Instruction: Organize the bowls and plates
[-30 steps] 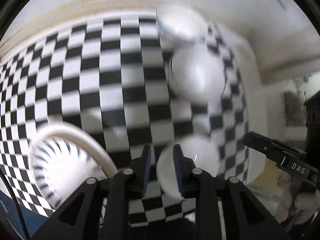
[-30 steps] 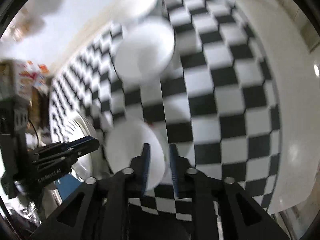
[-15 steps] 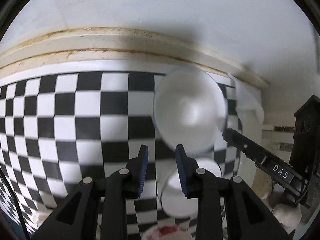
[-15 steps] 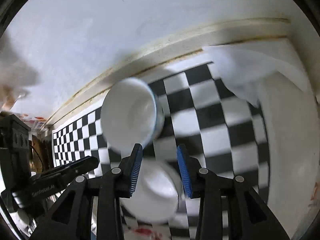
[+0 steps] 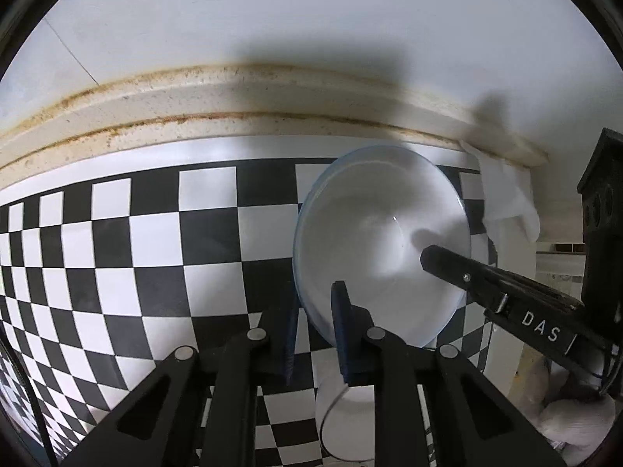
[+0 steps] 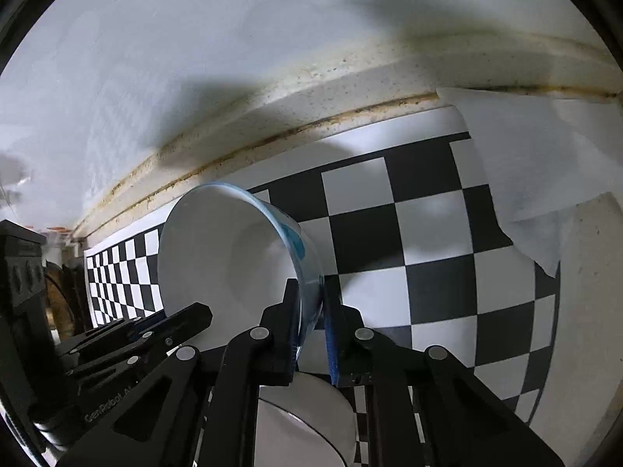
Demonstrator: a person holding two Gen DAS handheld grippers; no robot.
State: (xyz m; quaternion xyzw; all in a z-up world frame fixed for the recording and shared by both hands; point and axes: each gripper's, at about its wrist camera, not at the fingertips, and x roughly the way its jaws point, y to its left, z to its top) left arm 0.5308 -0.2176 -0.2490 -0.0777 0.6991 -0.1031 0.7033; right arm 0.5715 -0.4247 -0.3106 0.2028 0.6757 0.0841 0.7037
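A white bowl with a blue rim (image 5: 381,241) is tilted on the checkered cloth near the wall. My left gripper (image 5: 315,327) has one finger outside and one inside the bowl's near-left rim, closed on it. My right gripper (image 6: 311,319) is shut on the same bowl's rim (image 6: 301,264) from the other side; its finger (image 5: 467,276) shows inside the bowl in the left wrist view. A second white bowl (image 6: 303,420) sits below, between the arms, also in the left wrist view (image 5: 346,420).
The black-and-white checkered cloth (image 5: 136,253) covers the counter up to a stained cream backsplash ledge (image 5: 233,97). A crumpled white cloth (image 6: 537,163) lies at the right end. Dark equipment (image 6: 23,272) stands at the left.
Both grippers have moved forward to the blue-rimmed bowl by the wall and closed on its rim from opposite sides; the bowl now stands tilted. The other bowl has slid below the fingers.
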